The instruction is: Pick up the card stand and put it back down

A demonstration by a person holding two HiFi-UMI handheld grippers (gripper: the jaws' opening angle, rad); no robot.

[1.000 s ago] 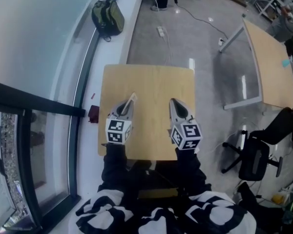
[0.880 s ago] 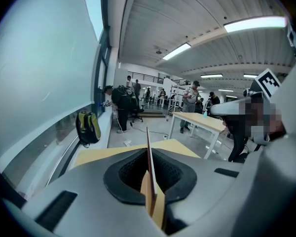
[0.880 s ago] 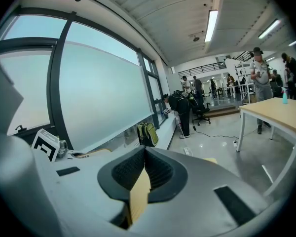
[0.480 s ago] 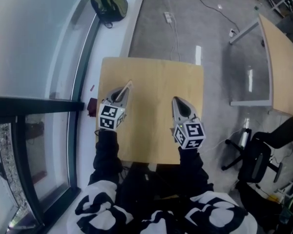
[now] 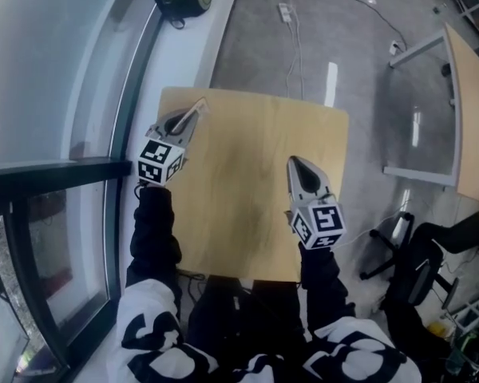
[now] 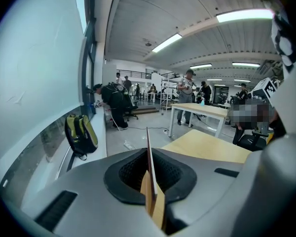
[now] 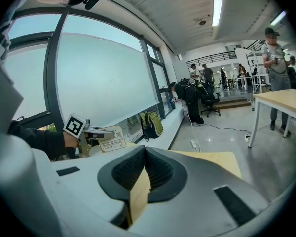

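Leftward and away from the person, the left tongs (image 5: 193, 112) have travelled since the earlier frame, from over the near-left part of the counter (image 5: 255, 206) to its far-left corner; the right tongs (image 5: 296, 164) have stayed roughly where they were. The left tongs are clenched on the card stand (image 7: 112, 141), which the left gripper view shows edge-on as a thin plate between the pads. From the right gripper view, the stand is clear of the counter, its printed face turned toward the right tongs. The right tongs are clenched with nothing between them.

Hazards, as judged from this pose: the stand sits at or beyond the counter's edge, so a descent from here could miss the surface and drop it to the floor. A grip on so thin a plate may also let it pivot or slip when it touches down.
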